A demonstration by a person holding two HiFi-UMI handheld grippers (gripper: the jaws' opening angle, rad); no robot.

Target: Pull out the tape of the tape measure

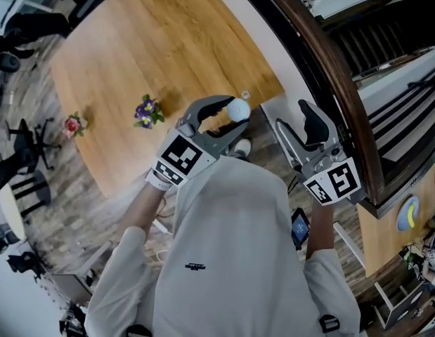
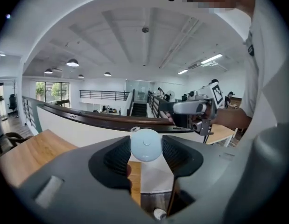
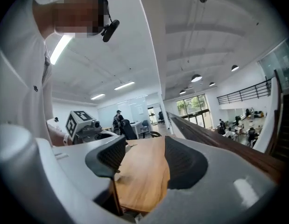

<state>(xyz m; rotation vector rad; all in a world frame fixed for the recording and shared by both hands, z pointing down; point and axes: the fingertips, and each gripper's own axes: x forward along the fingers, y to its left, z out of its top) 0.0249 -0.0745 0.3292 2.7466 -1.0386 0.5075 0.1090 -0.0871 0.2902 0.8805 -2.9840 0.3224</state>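
The tape measure (image 1: 238, 109) is a small round pale-blue disc, held up in the air over the near edge of the wooden table (image 1: 154, 55). My left gripper (image 1: 233, 112) is shut on it, one pad against each side. In the left gripper view the tape measure (image 2: 145, 144) fills the gap between the jaws of the left gripper (image 2: 145, 154), with a small white tab (image 2: 135, 129) at its upper edge. My right gripper (image 1: 296, 121) hovers to the right, apart from the disc. The right gripper (image 3: 143, 158) is open with only the table showing between its jaws.
A purple flower bunch (image 1: 147, 111) and a pink one (image 1: 73, 125) sit on the table's left part. A dark curved wooden railing (image 1: 329, 62) runs close on the right. Office chairs (image 1: 31, 153) stand on the floor at the left.
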